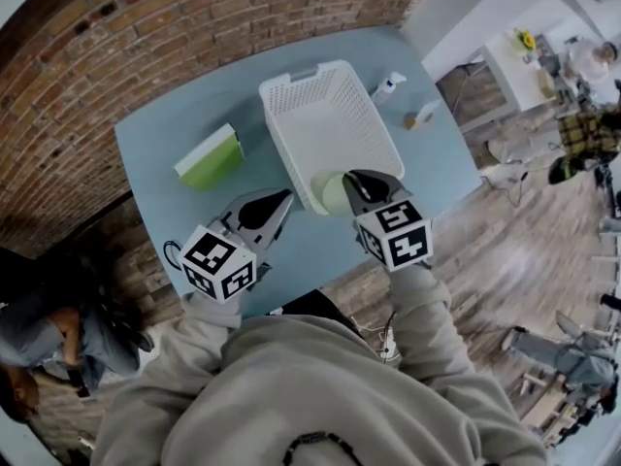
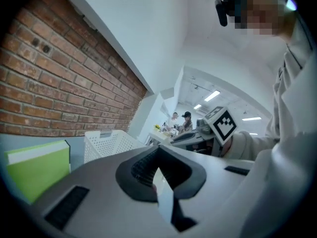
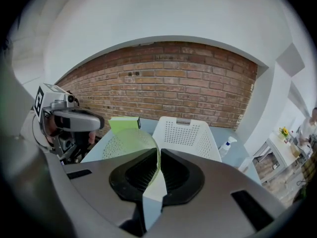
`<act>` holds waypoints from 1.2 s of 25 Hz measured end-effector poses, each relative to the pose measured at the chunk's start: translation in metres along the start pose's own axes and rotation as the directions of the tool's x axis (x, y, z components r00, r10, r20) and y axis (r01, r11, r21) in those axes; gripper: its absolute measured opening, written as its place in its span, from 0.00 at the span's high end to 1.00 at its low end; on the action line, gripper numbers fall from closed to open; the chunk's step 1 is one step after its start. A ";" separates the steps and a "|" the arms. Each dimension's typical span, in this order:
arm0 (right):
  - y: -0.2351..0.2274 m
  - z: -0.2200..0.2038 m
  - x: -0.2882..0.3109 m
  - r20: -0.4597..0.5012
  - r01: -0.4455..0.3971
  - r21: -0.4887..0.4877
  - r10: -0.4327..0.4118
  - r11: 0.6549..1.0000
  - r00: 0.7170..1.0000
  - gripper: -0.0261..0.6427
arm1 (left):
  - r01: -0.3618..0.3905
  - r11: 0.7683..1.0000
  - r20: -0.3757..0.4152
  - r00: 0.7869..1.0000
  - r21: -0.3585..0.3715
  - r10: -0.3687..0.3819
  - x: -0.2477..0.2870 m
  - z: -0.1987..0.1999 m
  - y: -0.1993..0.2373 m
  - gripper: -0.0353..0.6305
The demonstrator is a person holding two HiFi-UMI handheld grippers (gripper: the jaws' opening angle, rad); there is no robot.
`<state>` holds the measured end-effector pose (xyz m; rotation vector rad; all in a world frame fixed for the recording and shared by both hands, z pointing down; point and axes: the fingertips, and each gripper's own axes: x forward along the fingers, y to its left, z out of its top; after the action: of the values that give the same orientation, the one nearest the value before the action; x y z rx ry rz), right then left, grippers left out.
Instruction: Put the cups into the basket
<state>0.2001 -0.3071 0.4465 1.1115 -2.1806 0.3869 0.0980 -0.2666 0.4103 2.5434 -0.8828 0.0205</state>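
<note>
Now: green cup pinched at the basket's near end

The right gripper (image 1: 357,177) has its fingers nearly together, clamped on the thin rim of a translucent pale green cup (image 1: 333,194). The cup hangs on its side from the fingers, mouth towards the person's left, just at the near end of the white perforated basket (image 1: 291,83). The left gripper (image 1: 284,199) is beside it on the near side of the basket, fingers closed with nothing between them. The basket stands on a light blue counter (image 1: 160,129) against a brick wall (image 1: 146,27). A green box (image 1: 209,156) lies to its left and a spray bottle (image 1: 388,86) to its right
</note>
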 end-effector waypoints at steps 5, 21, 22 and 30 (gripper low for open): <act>-0.023 -0.005 0.036 -0.061 -0.047 -0.015 0.046 0.999 0.997 0.91 | -0.040 0.999 -0.011 0.999 -0.013 0.039 0.023 -0.002 0.018 0.95; -0.050 -0.067 0.179 -0.297 -0.208 -0.034 0.188 0.978 0.936 0.91 | -0.123 0.987 -0.049 0.992 -0.106 0.118 0.035 -0.030 0.064 0.95; -0.050 -0.071 0.187 -0.309 -0.216 -0.027 0.197 0.976 0.931 0.91 | -0.136 0.984 -0.054 0.990 -0.114 0.131 0.034 -0.033 0.067 0.95; -0.044 -0.097 0.235 -0.372 -0.258 -0.002 0.239 0.966 0.897 0.91 | -0.209 0.969 -0.083 0.976 -0.129 0.200 0.024 -0.048 0.084 0.95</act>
<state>0.1752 -0.4264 0.6744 0.6644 -1.9815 0.5985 0.0735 -0.3194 0.4912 2.3015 -1.0772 0.1078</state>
